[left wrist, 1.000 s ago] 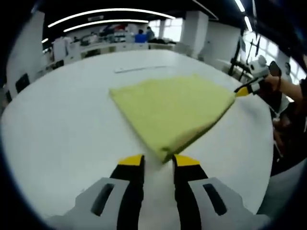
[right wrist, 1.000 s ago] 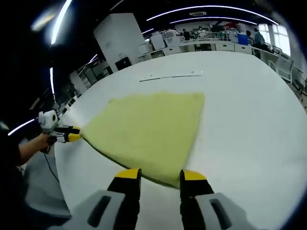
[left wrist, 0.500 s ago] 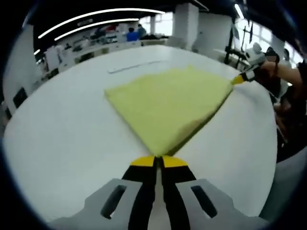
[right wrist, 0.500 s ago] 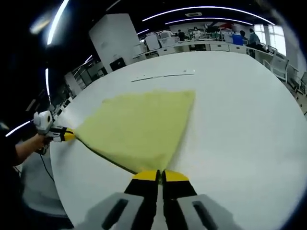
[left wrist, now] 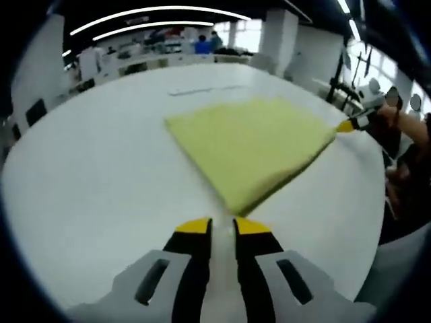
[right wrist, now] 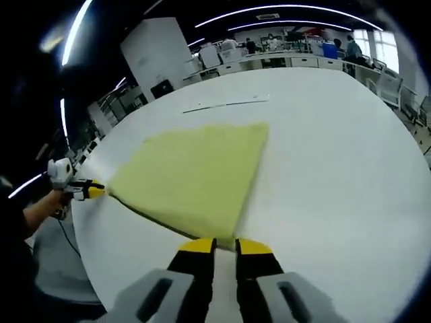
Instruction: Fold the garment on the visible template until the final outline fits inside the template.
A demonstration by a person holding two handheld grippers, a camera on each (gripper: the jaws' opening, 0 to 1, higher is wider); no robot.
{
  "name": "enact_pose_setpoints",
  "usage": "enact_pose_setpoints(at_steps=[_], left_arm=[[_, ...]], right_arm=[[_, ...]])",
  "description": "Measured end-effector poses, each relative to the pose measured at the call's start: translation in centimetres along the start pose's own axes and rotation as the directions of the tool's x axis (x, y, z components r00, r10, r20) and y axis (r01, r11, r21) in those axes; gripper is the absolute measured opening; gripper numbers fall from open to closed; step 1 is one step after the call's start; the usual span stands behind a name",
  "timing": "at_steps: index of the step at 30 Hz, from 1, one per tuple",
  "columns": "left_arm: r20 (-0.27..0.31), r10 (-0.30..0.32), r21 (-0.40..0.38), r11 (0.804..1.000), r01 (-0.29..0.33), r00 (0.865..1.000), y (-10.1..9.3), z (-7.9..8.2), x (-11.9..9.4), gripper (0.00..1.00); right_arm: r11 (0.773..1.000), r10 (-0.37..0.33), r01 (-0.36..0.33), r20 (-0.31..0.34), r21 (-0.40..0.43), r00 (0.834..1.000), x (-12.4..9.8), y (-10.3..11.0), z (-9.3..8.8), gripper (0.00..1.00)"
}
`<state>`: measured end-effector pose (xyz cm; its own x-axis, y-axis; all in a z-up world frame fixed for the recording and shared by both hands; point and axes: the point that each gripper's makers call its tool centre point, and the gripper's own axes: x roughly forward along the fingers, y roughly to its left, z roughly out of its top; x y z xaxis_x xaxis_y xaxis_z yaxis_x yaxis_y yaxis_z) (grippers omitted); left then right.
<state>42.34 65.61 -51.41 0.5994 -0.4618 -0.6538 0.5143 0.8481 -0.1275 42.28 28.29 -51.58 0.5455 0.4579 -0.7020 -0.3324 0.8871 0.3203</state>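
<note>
A yellow-green folded garment (left wrist: 252,141) lies flat on the white round table (left wrist: 87,168), roughly four-cornered. In the left gripper view its near corner points at my left gripper (left wrist: 223,227), whose jaws stand a narrow gap apart just short of that corner, nothing between them. At the cloth's right corner sits the right gripper (left wrist: 345,126), held by a hand. In the right gripper view the garment (right wrist: 195,175) ends right at my right gripper (right wrist: 225,247), narrowly open, its tips at the cloth's near corner. The left gripper (right wrist: 94,191) touches the far left corner.
A thin pale strip (left wrist: 202,89) lies on the table beyond the garment, also seen as the strip (right wrist: 225,104). The table edge (right wrist: 81,235) curves close on the person's side. Desks, chairs and people stand far behind.
Both grippers were shut at the garment's corners half a second ago; now each pair of jaws has parted slightly. The garment still lies flat in the same place.
</note>
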Motion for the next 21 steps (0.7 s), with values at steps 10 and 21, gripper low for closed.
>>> enact_pose_setpoints(at_steps=[10, 21], left_arm=[[0.023, -0.024, -0.167, 0.986, 0.028, 0.999, -1.6, 2.5, 1.3, 0.21], [-0.046, 0.003, -0.271, 0.962, -0.015, 0.999, -1.3, 0.7, 2.6, 0.16]], right_arm=[[0.999, 0.01, -0.011, 0.025, 0.044, 1.0, 0.9, 0.7, 1.0, 0.18], [0.996, -0.036, 0.035, 0.004, 0.084, 0.999, 2.1, -0.1, 0.4, 0.1]])
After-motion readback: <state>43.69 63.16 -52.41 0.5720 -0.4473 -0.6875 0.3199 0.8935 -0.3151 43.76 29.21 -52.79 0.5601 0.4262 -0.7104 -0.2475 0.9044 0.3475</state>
